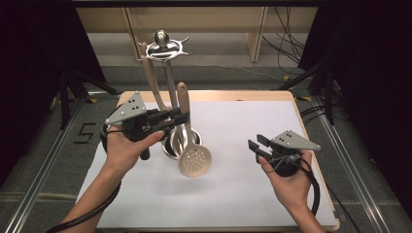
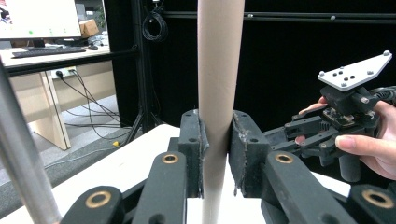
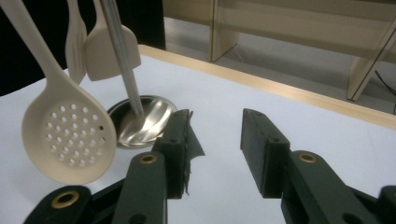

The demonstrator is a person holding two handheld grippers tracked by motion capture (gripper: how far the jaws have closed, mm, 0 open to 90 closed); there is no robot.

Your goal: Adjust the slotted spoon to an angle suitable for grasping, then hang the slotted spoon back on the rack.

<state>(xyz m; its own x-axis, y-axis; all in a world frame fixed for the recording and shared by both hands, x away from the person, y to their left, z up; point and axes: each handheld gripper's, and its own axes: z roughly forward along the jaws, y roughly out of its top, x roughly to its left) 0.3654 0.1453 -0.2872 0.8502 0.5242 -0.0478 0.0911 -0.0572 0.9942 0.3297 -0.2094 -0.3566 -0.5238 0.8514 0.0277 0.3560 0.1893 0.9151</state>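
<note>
A: High view, quick pass: left gripper [image 1: 186, 118] has its jaws clamped on the handle of the slotted spoon [image 1: 194, 160]. The spoon hangs tilted, perforated head low, just in front of the steel rack base [image 1: 171, 145].

B: Left gripper view agrees, beige handle pinched between both pads [image 2: 194, 140], no gap. Right one?

A: Right gripper [image 1: 253, 147] is held above the white sheet, well apart from the rack, jaws apart with nothing between them. Right gripper view has the same: an open gap, bare sheet behind.

B: Any writing?

A: A black "5" [image 1: 84, 133] is marked on the floor left of the bench [image 1: 252, 94]. No brand readable on spoon, rack or grippers. The monitor in the left gripper view is too blurred to read.

B: Edges, room?

A: The rack stands left of centre, toward the far edge. Two more beige utensils [image 3: 95, 44] hang from its top ring [image 1: 163, 47] beside the steel pole [image 3: 122, 60]. The spoon head is near the base rim; I can't tell if it touches. Open sheet lies right of the rack and along the near edge. The right hand [image 1: 289, 179] sits near the right-front corner.
</note>
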